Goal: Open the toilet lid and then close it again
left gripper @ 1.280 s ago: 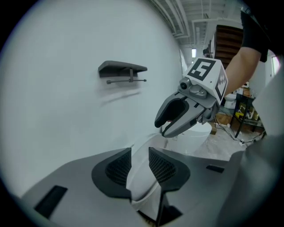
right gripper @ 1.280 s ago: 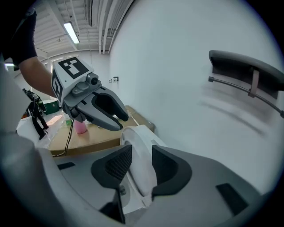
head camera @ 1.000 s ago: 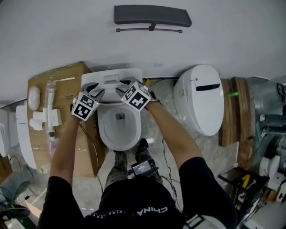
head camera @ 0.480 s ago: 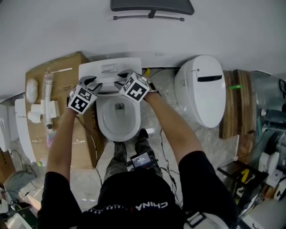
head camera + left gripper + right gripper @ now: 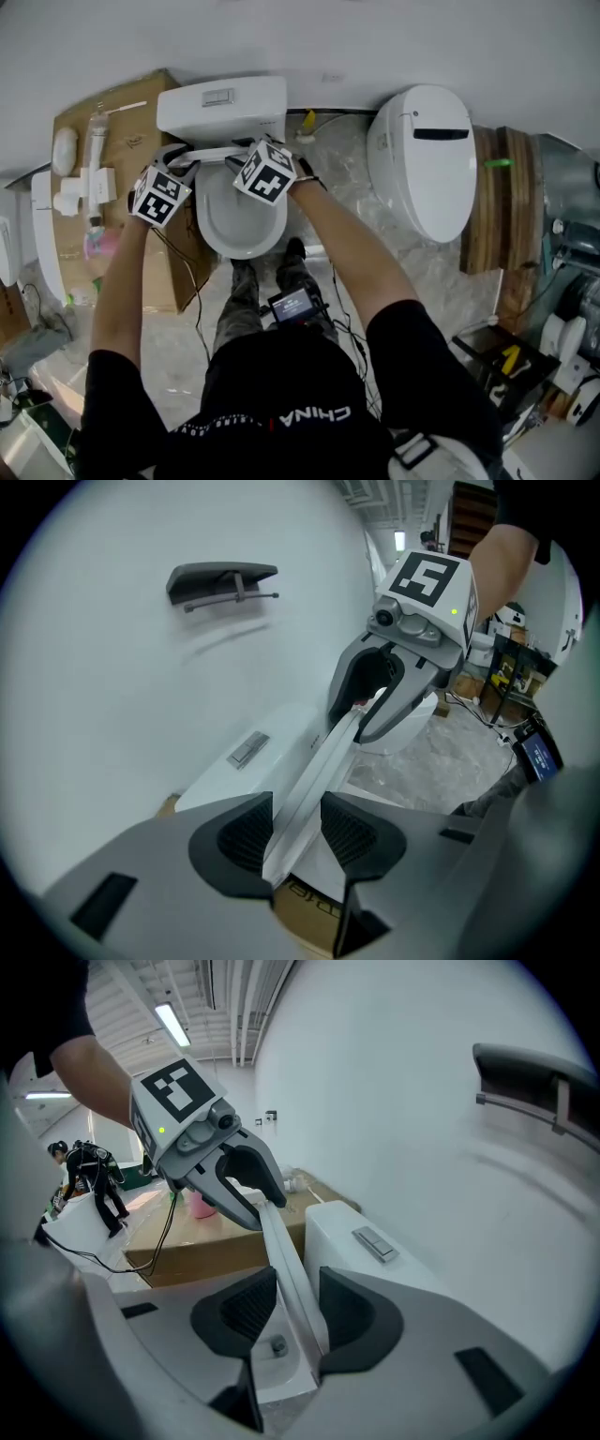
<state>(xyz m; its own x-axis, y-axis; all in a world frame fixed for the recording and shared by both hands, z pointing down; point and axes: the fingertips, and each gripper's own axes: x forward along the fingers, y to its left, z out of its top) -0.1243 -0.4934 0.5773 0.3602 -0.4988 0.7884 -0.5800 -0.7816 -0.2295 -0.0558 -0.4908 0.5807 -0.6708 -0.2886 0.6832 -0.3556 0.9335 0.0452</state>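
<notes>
The toilet lid [image 5: 214, 153] stands raised over the back of the bowl [image 5: 239, 225], just in front of the cistern [image 5: 222, 105]. From your head view it shows only as a thin white edge. You hold that edge at both ends. Your left gripper [image 5: 295, 829] has its fingers [image 5: 246, 834] closed on the lid's rim, which runs straight through the gap and on to the other gripper. Your right gripper [image 5: 286, 1307] does the same from the other side, its fingers [image 5: 251, 1305] pressed against the white strip. Both grippers point down at a slant toward the toilet. The bowl lies open below them. The flush button [image 5: 218, 97] sits on top of the cistern. A cardboard box [image 5: 117, 127] with white parts on it lies on the floor to the left of the toilet. A second white toilet [image 5: 427, 164] stands to the right. A dark fixture [image 5: 222, 577] hangs on the wall above.
</notes>
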